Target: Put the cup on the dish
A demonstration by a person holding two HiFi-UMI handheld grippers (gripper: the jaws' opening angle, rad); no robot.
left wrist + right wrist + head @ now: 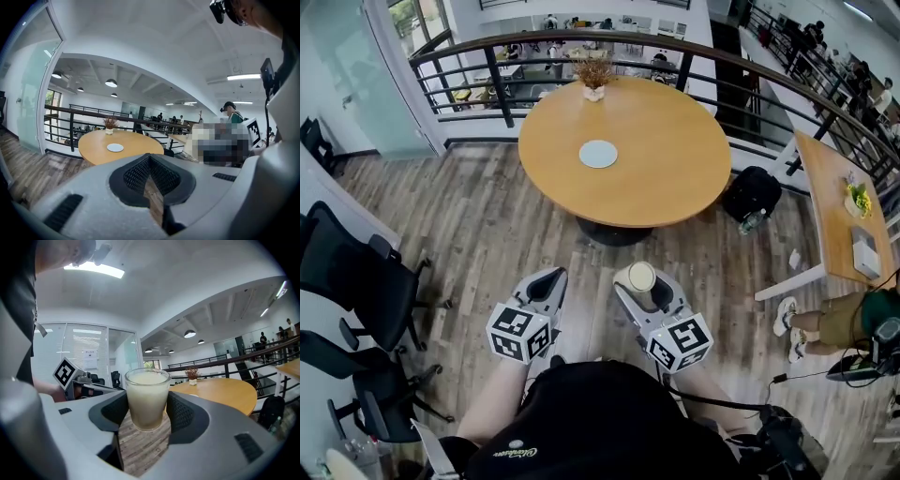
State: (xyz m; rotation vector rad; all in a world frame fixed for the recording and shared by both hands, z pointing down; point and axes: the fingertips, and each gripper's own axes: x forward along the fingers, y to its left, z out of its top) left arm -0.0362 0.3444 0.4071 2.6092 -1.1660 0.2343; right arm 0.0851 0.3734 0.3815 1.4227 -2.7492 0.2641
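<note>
Right gripper (146, 418), jaws spread wide, clasps the cup (641, 277) of pale liquid, left gripper (546, 286) pinched together and empty beside it, while the dish (598, 154) lies well ahead on a round table (675, 159), so the carry looks midway, next needing a level approach and gentle lowering.

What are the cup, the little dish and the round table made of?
Cup: apparently clear glass, glossy; the milky contents show through its wall. Dish: pale and smooth, perhaps glazed ceramic, too distant to be sure. Table: wood or veneer, even warm-brown satin top.
</note>
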